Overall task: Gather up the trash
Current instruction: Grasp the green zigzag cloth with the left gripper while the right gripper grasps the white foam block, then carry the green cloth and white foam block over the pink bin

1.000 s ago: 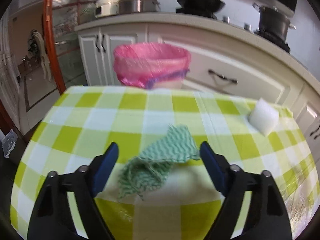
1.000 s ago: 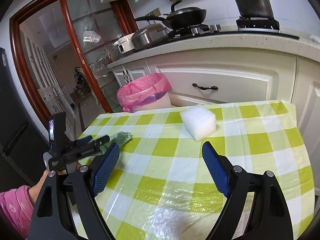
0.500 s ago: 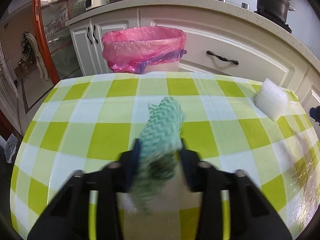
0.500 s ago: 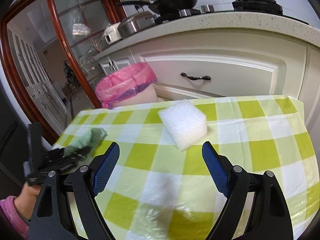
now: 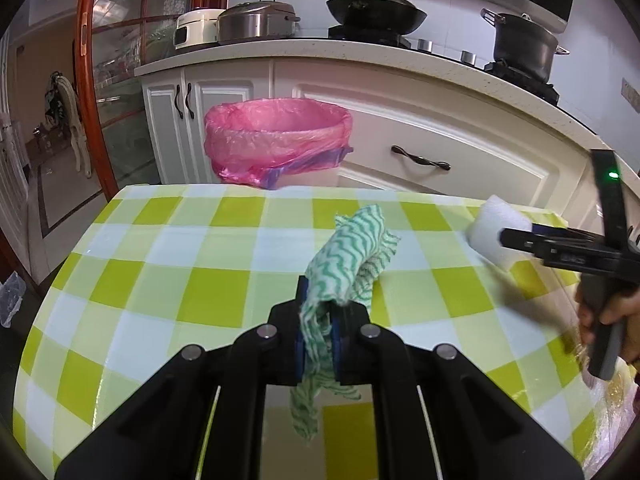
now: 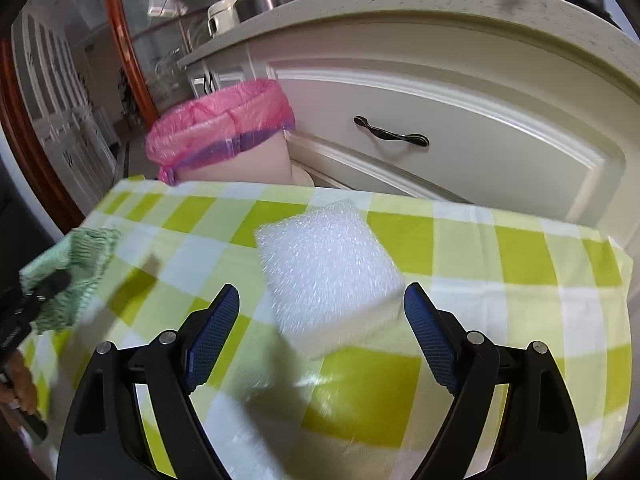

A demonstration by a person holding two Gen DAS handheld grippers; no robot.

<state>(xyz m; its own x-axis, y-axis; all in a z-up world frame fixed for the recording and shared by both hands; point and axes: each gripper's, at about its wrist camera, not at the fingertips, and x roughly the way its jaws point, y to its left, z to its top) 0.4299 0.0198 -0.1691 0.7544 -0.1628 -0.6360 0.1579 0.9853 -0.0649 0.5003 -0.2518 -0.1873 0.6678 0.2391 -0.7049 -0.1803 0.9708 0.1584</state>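
Kitchen cabinets back a green-checked tablecloth [image 5: 120, 288], with a pink-lined bin [image 5: 276, 136] beyond its far edge at 12 o'clock. Left gripper [image 5: 318, 332] is pinching the green wavy cloth [image 5: 352, 248], whose loose end droops forward. Right gripper [image 6: 320, 332] stands spread, the white foam block [image 6: 328, 272] between its fingers, untouched. Risks, as I judge them: the limp cloth could slip free on the way to the bin, and a skewed squeeze might pop the foam out sideways
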